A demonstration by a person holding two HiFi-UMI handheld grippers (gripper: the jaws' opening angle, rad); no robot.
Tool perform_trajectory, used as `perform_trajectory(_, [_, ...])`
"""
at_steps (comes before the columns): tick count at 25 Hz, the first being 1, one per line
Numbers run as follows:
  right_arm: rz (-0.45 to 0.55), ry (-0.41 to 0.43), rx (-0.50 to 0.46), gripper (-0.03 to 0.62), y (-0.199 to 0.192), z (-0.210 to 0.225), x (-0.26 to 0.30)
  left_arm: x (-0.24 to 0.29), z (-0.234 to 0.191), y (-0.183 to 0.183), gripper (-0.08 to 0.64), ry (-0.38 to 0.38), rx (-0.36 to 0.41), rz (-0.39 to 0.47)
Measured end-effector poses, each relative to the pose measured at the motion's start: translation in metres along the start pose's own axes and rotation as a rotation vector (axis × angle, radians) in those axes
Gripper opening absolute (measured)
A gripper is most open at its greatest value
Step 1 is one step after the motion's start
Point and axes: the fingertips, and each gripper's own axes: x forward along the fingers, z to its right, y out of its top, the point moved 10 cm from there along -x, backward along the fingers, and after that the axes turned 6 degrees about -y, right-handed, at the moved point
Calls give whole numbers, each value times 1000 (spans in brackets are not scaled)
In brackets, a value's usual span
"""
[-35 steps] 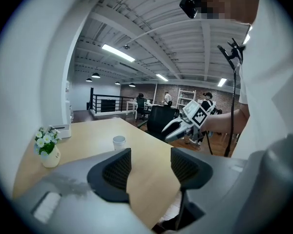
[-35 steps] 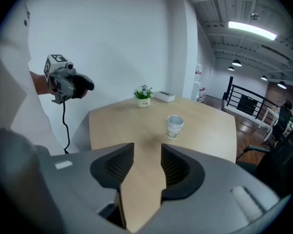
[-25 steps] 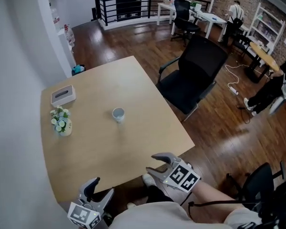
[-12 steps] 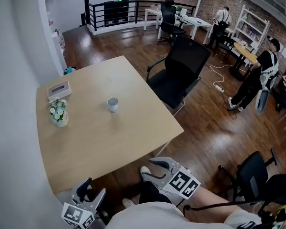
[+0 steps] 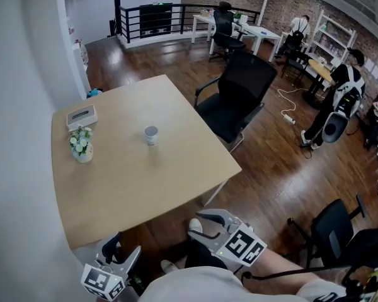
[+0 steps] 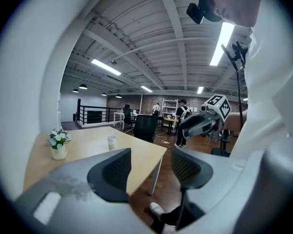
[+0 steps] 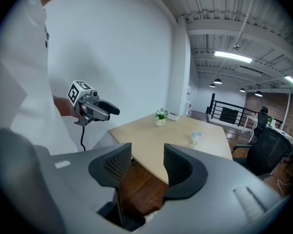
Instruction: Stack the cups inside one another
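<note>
The cup [image 5: 151, 134] stands upright, alone near the middle of the surface [image 5: 113, 194]; the flower pot [image 5: 82, 150] sits at its 9 o'clock and the tissue box [image 5: 82, 116] at its 10 o'clock, both well apart from it; whether it is a single cup or several already nested is too small to tell; it looks like a small pale disposable cup, so probably light, thin-walled, easy to dent and quick to tip or skid under a sideways push; the best hold is likely a gentle pinch across the wall just below the rim, where it is stiffest; the left tool [image 6: 149, 167] and the right tool [image 7: 147, 165] both have jaws moderately apart with nothing between them, held off the near edge at the cup's 6 o'clock, far from it.
</note>
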Motion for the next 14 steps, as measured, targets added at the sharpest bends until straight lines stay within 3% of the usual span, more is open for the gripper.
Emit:
perform_trajectory(5, [22,6,2,213,1,-6,1,-3,6,0,270,18,-39,35])
perform_trajectory(14, [20,7,1,212,1,-9,4,-7,3,-4,270,15,-35,27])
